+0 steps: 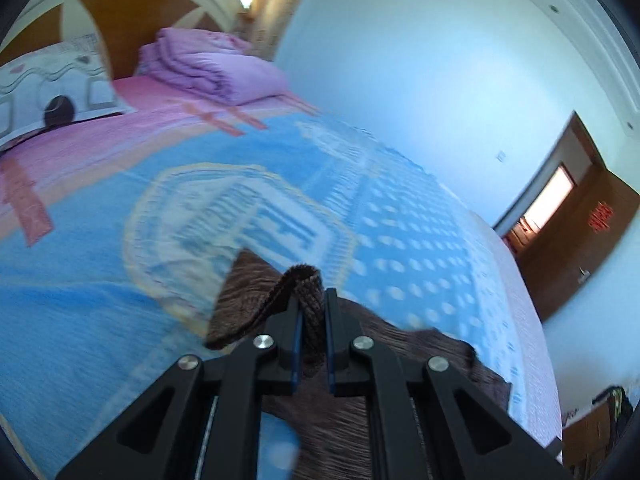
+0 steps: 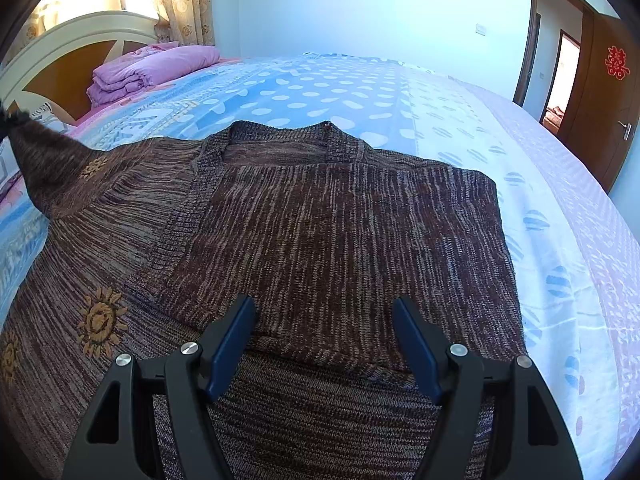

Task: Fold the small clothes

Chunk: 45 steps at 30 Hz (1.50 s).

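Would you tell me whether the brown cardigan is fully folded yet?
Partly folded. The brown cardigan's right side lies folded over its middle; the left gripper pinches its left edge, raised off the bed.

- Left gripper [image 1: 313, 300]: black two-finger frame with blue pads, fingers [image 1: 297, 320] drawn nearly together, clamped on a raised fold of brown ribbed knit sweater [image 1: 304, 284]. Pointing forward and somewhat downward.
- Right gripper [image 2: 324, 312]: same black frame, blue-padded fingers [image 2: 232, 336] spread wide, nothing between the pads. Angled steeply downward.
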Tool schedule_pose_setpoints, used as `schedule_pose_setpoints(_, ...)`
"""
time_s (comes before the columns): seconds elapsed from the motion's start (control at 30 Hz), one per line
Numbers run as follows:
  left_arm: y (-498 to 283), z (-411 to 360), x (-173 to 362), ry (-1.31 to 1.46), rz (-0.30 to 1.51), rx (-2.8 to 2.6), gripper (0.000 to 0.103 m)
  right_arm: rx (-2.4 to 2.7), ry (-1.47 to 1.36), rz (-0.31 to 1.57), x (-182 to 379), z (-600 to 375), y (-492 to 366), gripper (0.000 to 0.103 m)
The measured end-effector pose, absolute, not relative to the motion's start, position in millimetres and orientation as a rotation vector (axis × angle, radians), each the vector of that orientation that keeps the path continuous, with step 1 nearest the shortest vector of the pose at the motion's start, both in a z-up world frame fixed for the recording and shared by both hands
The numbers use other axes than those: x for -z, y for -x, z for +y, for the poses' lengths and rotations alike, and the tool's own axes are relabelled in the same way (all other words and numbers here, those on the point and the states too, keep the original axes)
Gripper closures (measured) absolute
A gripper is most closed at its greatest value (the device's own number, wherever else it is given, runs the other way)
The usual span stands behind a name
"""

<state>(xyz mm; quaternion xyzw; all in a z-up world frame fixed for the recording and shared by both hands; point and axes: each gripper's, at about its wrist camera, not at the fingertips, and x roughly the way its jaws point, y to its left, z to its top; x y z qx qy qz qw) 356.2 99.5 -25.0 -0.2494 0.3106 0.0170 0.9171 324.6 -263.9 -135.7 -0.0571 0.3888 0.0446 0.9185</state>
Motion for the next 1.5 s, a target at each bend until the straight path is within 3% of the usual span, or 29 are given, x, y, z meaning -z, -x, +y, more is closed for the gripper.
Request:
schedule_pose_setpoints(0.17, -355, 19, 27, 0.43, 0.657, 0.076, 0.094, -0.094, 0.108, 0.797, 135, -265, -324, 0.031)
schedule_pose_setpoints(0.43, -372, -108, 96, 0.228, 0.837, 0.167, 0.091, -0.103, 0.078, 0.791, 135, -269, -323, 0.03)
schedule_pose_setpoints(0.53, -362, -124, 106, 0.154, 0.869, 0.18, 0.081, -0.113, 0.048, 0.786, 134, -274, -322, 0.03)
schedule_pose_setpoints(0.6, -347, -119, 98, 0.091, 0.819, 0.169, 0.067, -0.118, 0.035, 0.786, 134, -275, -322, 0.029)
schedule_pose_setpoints(0.67, -330, -104, 89, 0.047, 0.749, 0.14, 0.038, -0.121, 0.031, 0.785, 134, -275, -322, 0.029)
schedule_pose_setpoints(0.7, -318, -90, 85, 0.005, 0.697, 0.098, 0.033, -0.121, 0.031, 0.785, 134, -275, -322, 0.029)
schedule_pose_setpoints(0.8, -307, -52, 89, -0.1, 0.643, -0.031, 0.029, -0.12, 0.033, 0.785, 134, -275, -322, 0.029)
schedule_pose_setpoints(0.83, -309, -34, 95, -0.152, 0.653, -0.108, 0.023, -0.118, 0.038, 0.788, 134, -274, -322, 0.029)
schedule_pose_setpoints(1.03, -341, 23, 128, -0.15, 0.845, -0.245, 0.018, -0.082, 0.068, 0.764, 121, -267, -318, 0.028)
schedule_pose_setpoints(1.17, -352, 24, 131, -0.18, 0.849, -0.288, 0.0, -0.17, 0.102, 0.714, 84, -227, -308, 0.028)
schedule_pose_setpoints(1.33, -348, 39, 136, -0.081, 0.861, -0.3, 0.0, -0.252, 0.369, 0.735, 85, -138, -322, 0.029)
schedule_pose_setpoints(1.47, -345, 42, 143, -0.048, 0.871, -0.285, 0.0, -0.269, 0.49, 0.793, 115, -100, -350, 0.043)
schedule_pose_setpoints(1.5, -345, 41, 143, -0.046, 0.87, -0.283, 0.0, -0.26, 0.522, 0.801, 123, -94, -357, 0.052)
